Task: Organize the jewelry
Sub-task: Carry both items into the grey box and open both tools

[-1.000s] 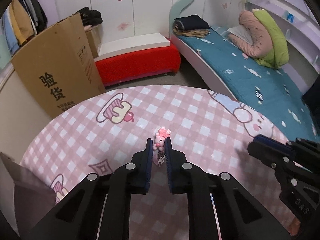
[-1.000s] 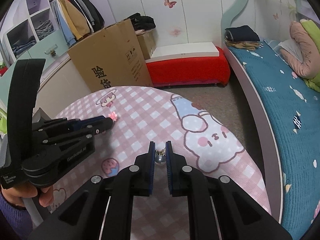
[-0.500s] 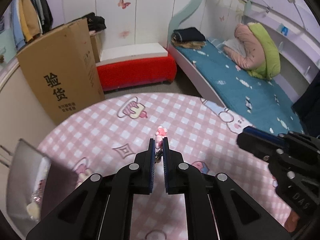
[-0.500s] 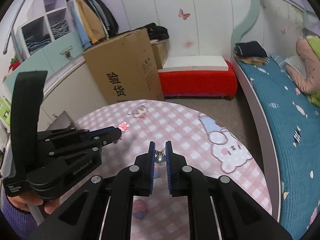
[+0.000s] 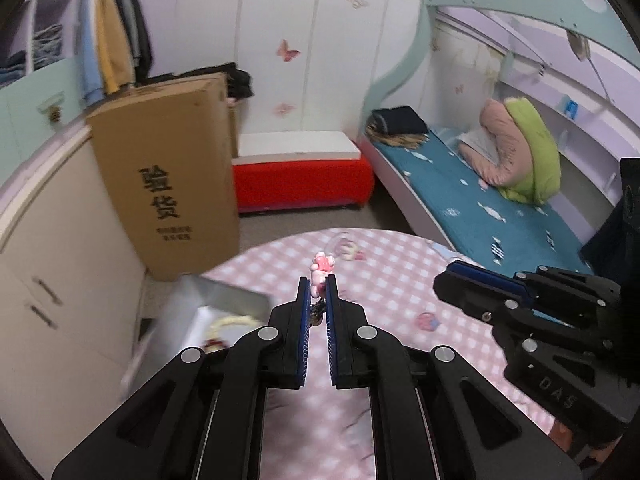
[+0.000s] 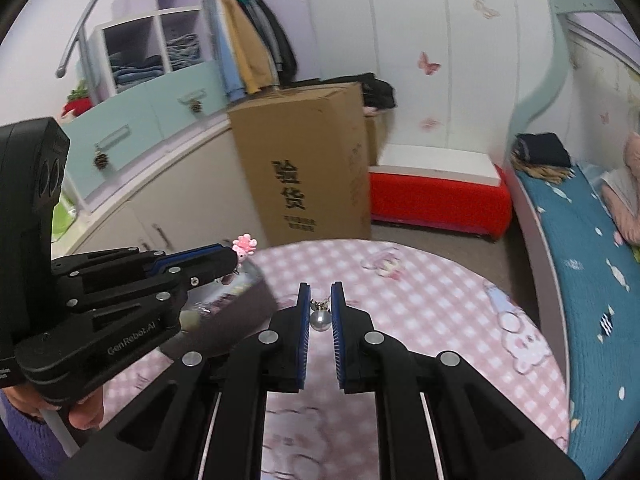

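Across the near half of both views spreads a round table (image 5: 400,280) under a pink checked cloth, with a tall cardboard box (image 5: 168,184) standing on the floor beyond its far left edge. On the table's left side sits an open silver case (image 5: 224,312) with pale jewelry inside, blurred. Above the cloth, the left gripper (image 5: 319,280) is clamped on a pink figure charm (image 5: 321,268), lifted clear. Just to its right, the right gripper (image 6: 320,300) pinches a grey pearl earring (image 6: 321,320) by its small metal top, the pearl hanging between the pads.
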A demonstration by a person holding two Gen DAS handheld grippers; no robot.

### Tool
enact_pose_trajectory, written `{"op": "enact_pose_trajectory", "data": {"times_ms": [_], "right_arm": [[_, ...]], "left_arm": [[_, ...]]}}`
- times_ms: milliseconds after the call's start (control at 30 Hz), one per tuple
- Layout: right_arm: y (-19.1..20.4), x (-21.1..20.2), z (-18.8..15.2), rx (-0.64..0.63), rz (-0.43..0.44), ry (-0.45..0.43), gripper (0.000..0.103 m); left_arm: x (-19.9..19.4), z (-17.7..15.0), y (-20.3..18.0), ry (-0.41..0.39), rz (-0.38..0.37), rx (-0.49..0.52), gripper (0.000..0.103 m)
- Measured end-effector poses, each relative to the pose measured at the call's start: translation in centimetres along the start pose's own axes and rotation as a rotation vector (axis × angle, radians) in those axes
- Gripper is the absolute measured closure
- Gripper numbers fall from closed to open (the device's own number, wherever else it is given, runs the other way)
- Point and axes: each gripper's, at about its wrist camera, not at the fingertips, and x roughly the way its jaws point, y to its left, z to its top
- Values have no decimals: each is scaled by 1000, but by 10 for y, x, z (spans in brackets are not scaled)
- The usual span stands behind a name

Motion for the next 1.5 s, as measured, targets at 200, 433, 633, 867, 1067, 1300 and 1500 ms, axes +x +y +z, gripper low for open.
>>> {"op": "enact_pose_trajectory", "data": {"times_ms": [200,433,633,867,1067,1300,1500], "right_arm": [[41,17,12,-16,93,23,93],[80,47,15,-9,188,91,93],[104,74,12,1,236,157,93],[106,98,2,36,245,222,93],[103,107,-3,48,235,258,92],[103,106,-2,67,232,262,86],[99,96,-1,68,219,246,81]], "left_arm": [[-15,-15,47,37,29,-39,95],[-12,-37,89,105,34,-81,95],[-3,-50,103,149,26,-96,94],[-2,-54,112,168,19,-119,92],[-4,-53,118,168,23,-142,92],[-9,-51,119,163,27,-153,73],[-17,-51,125,142,38,-191,55]]}}
